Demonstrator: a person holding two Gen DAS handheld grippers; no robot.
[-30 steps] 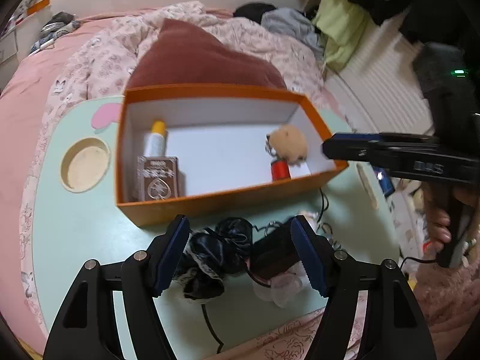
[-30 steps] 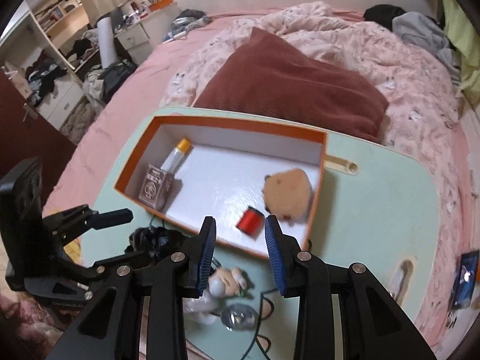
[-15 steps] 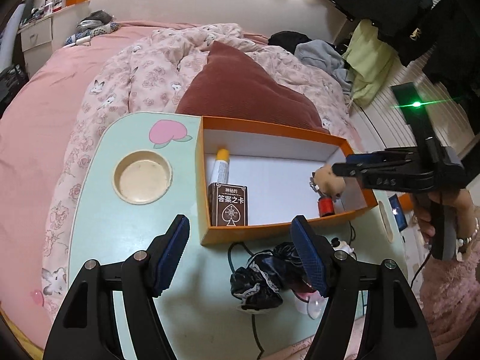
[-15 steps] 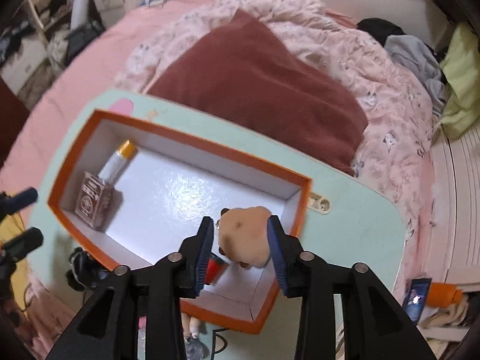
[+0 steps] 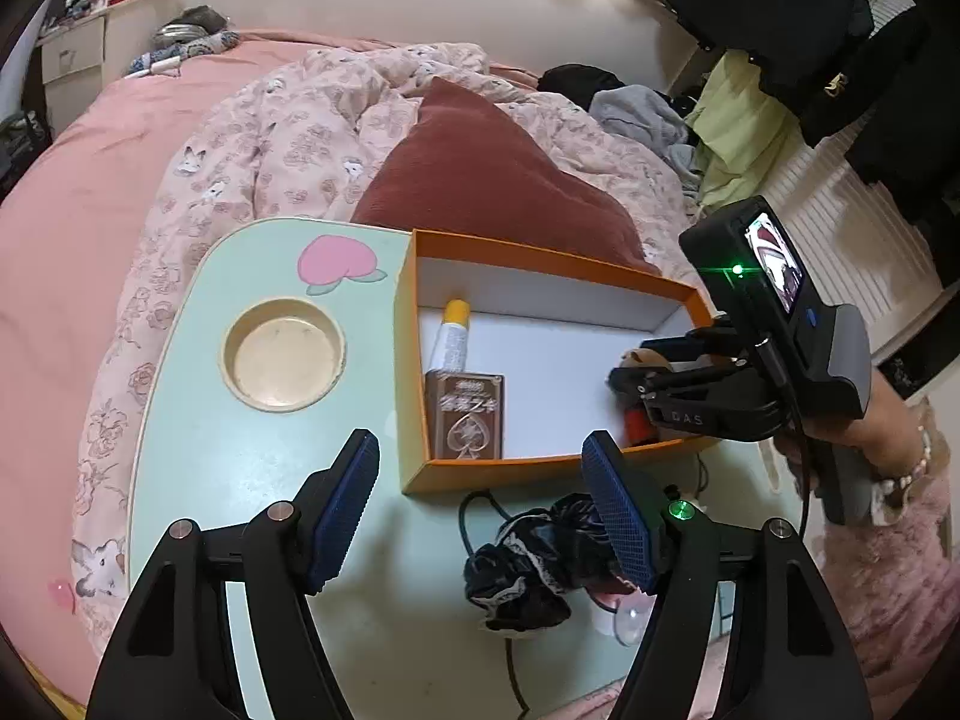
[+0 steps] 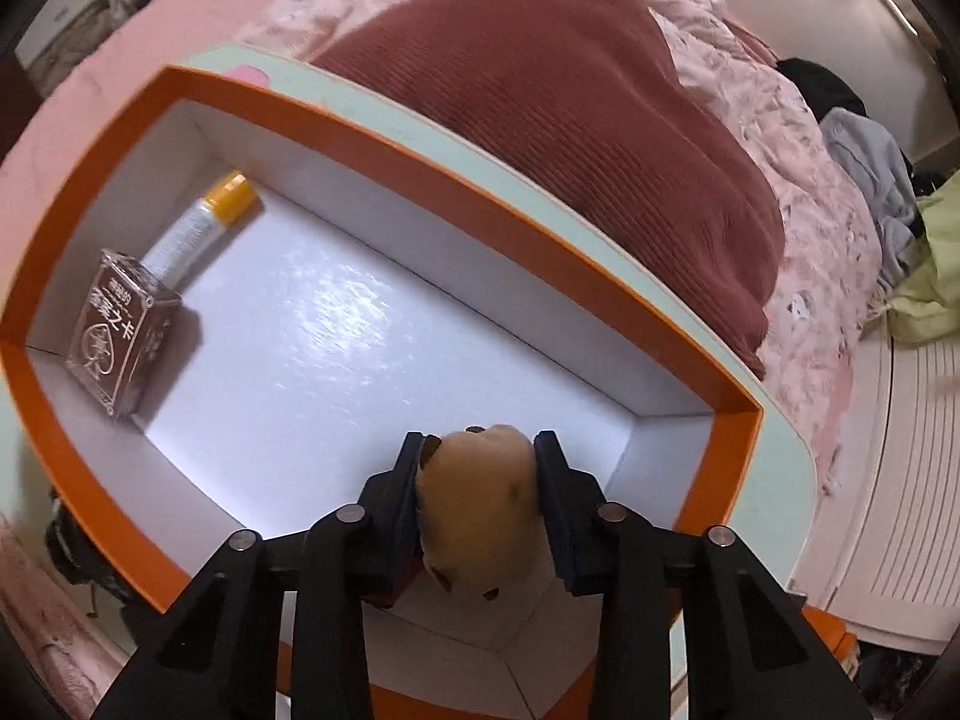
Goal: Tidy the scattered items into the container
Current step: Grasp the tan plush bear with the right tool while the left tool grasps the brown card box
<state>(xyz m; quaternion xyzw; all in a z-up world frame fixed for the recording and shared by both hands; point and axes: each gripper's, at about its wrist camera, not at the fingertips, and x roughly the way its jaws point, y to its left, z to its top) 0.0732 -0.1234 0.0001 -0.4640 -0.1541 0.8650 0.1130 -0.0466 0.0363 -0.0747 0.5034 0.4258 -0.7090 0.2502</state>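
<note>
An orange box [image 5: 540, 267] with a white inside stands on the mint table [image 5: 198, 450]. It holds a brown card deck [image 5: 465, 414], a yellow-capped tube [image 5: 451, 339] and a red spool [image 5: 636, 420]. My right gripper [image 6: 480, 450] reaches down into the box's right end. Its jaws are closing, and the pads press both sides of a tan plush toy [image 6: 480, 504]. My left gripper [image 5: 480, 516] hangs open over the table in front of the box with nothing between its fingers. A black lace scrunchie [image 5: 534, 564] lies just under its right finger.
A clear suction-cup piece [image 5: 630, 621] and a black cable [image 5: 474, 501] lie by the scrunchie. The table has a round cup recess [image 5: 282, 354] at the left. A dark red cushion [image 5: 492, 168] and a pink quilt lie behind the box. A hand holds the right gripper's handle.
My right gripper has come down into the box's right end and now has the plush toy between its pads. My left gripper has swung left, so the box sits further right in its view.
</note>
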